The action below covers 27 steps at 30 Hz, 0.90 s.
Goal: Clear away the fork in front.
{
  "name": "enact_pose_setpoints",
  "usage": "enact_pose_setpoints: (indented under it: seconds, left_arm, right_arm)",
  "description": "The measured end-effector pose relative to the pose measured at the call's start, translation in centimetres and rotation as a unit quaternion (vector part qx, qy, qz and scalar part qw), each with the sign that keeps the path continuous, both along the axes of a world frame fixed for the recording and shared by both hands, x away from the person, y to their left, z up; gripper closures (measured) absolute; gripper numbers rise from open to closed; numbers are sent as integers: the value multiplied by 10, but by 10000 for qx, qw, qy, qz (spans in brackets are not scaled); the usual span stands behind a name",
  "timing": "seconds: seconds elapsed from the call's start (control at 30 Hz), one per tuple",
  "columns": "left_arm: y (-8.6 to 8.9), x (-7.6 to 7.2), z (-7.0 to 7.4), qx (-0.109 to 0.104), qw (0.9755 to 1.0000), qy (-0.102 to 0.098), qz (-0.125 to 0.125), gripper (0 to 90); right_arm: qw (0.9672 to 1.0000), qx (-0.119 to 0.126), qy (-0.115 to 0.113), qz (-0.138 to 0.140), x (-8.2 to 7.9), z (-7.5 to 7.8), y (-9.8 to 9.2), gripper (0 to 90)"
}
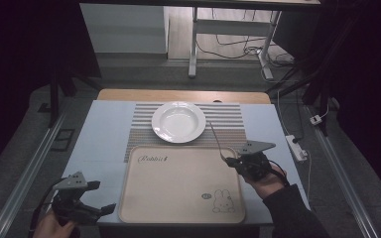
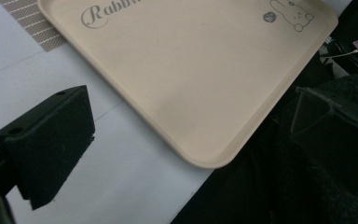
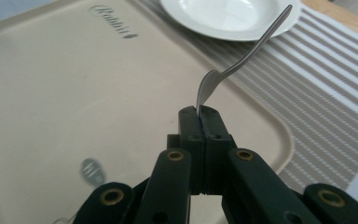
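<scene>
1. Left tool [image 1: 101, 197] sits at the near left corner of the pale blue bench [image 1: 99, 129], jaws spread wide and empty, just beside the beige rectangular plastic tray [image 1: 178, 198].
2. Right tool [image 3: 199, 113] has its jaws pressed together on a slim silver metal fork [image 3: 242, 60], over the tray's far right corner; the handle slants up toward the white round ceramic plate [image 1: 178, 122].
3. Plate rests on a grey striped placemat [image 1: 228, 119] behind the tray.
4. Left gripper view shows "Rabbit" lettering and a rabbit print; its right jaw is dim against dark cloth.
5. Fork's clamped end is hidden between the jaws.
</scene>
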State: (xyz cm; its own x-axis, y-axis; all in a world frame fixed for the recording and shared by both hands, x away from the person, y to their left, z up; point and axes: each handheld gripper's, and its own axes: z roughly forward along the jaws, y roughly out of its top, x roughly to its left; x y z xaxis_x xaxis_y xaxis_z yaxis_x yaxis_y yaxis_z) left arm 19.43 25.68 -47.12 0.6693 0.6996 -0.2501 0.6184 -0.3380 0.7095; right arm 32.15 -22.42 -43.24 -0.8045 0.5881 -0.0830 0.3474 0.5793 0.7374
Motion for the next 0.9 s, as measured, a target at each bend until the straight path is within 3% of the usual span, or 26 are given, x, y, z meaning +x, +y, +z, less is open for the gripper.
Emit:
enact_pose_setpoints:
  seconds: [0.2,0.43,0.63,0.9]
  left_arm:
    - [-8,9,4,74,9999,-104,-91,0]
    - [-19,24,8,149,9991,-93,-395,0]
    - [-34,39,14,428,9970,-123,-640,0]
    - [-55,55,16,517,9942,-130,-936,0]
  right_arm:
    - [9996,55,114,266,-20,-2,-1,898]
    - [9981,119,287,528,-37,-5,1,897]
    - [9959,158,413,789,-49,-8,6,897]
    - [9919,243,602,1096,-60,-11,17,897]
